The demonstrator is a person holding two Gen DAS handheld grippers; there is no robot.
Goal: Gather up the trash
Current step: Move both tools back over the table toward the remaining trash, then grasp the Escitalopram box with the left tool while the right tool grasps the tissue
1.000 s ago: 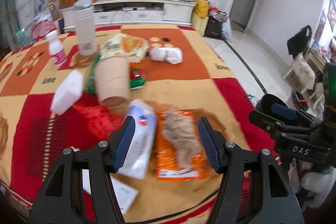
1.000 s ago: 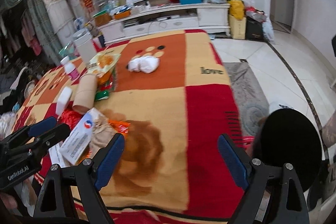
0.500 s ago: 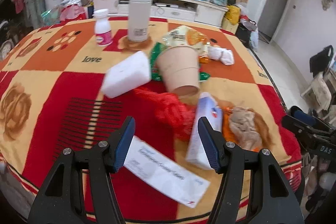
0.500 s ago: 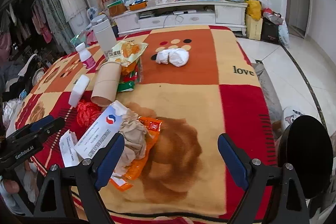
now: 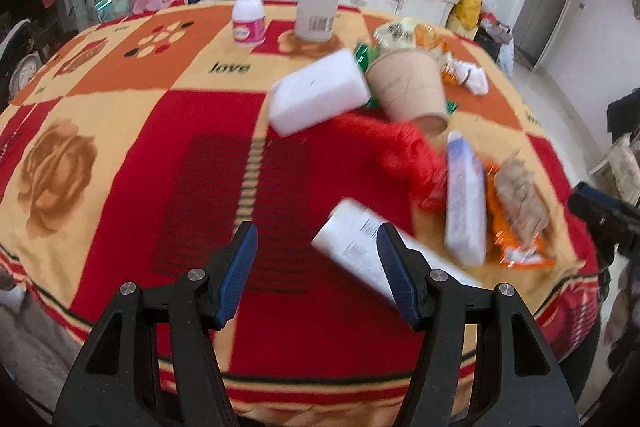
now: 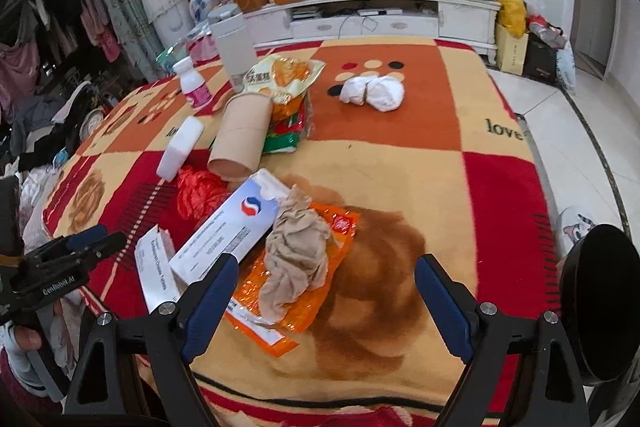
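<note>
Twice "love" marks the blanket [image 6: 505,131]; both hand-held grippers, left [image 5: 316,267] and right [image 6: 326,301], spread empty.

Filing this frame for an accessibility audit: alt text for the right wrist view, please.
The open right gripper hovers empty over a checked blanket strewn with trash: a beige crumpled rag on an orange wrapper, a white medicine box, a tipped cardboard tube. The left gripper shows at the left edge.
</note>
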